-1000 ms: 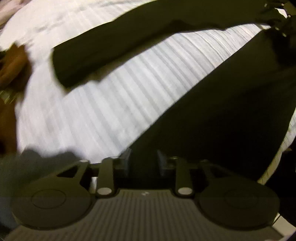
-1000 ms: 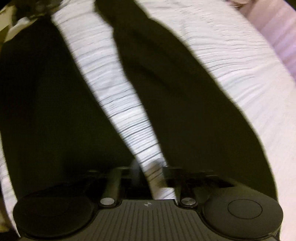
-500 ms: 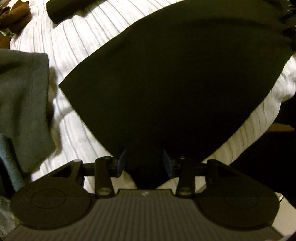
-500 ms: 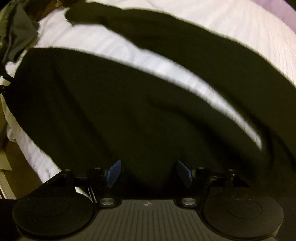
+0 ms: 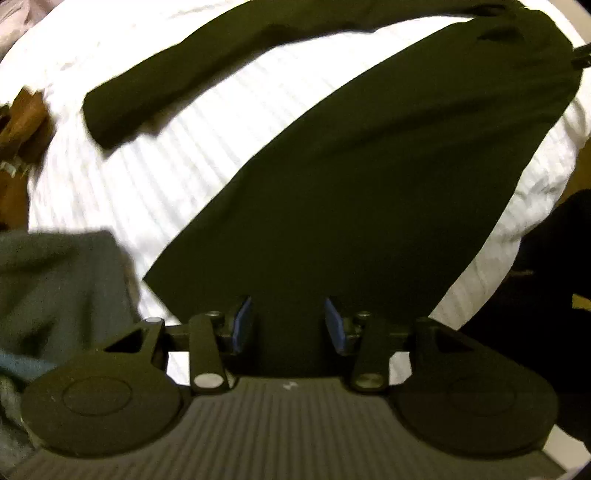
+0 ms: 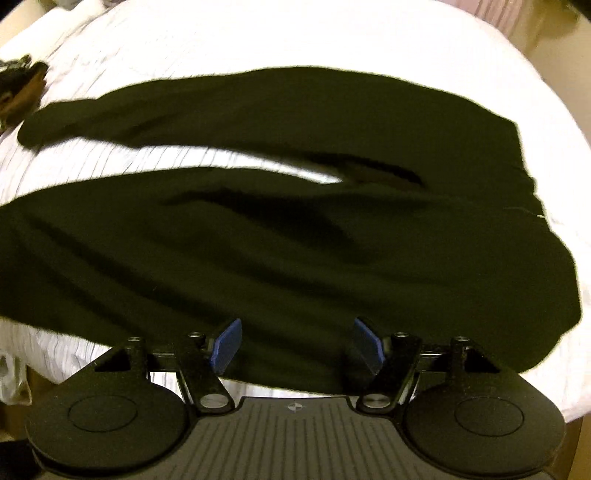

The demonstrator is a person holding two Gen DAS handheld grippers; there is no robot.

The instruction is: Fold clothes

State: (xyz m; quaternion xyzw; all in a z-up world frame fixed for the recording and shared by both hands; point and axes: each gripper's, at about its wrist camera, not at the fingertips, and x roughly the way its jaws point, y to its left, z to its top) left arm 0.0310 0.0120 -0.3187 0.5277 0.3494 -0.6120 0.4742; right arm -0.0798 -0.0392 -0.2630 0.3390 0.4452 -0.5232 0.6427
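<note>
Black long-sleeved garment (image 5: 369,192) lay spread flat on a white striped bedcover (image 5: 155,192), its body reaching from directly between the fingers of the left gripper (image 5: 288,325) away and up to the right. One sleeve (image 5: 192,74) extended far ahead of that gripper and off to its left, separated from the body by a wedge of bare cover. The left gripper's jaws stood apart, blue pads (image 5: 242,325) exposed on both sides, with dark cloth lying in the gap; neither pad pressed on it. A grey garment (image 5: 62,288) sat just to the left of this gripper, and a brown item (image 5: 26,118) lay further ahead on the left, near the sleeve's cuff.

From the right wrist view, the same garment (image 6: 295,258) filled the area immediately ahead of the right gripper (image 6: 295,345), its near edge running under and between the fingers. The right gripper's jaws were also spread wide, blue pads (image 6: 227,345) visible, gripping nothing. The sleeve (image 6: 221,107) ran across well ahead of it, ending at the far left, with a narrow strip of bedcover (image 6: 295,33) showing between sleeve and body. A dark brown object (image 6: 22,88) lay at the far left, beside the cuff. Slight motion blur softened the cloth edges
</note>
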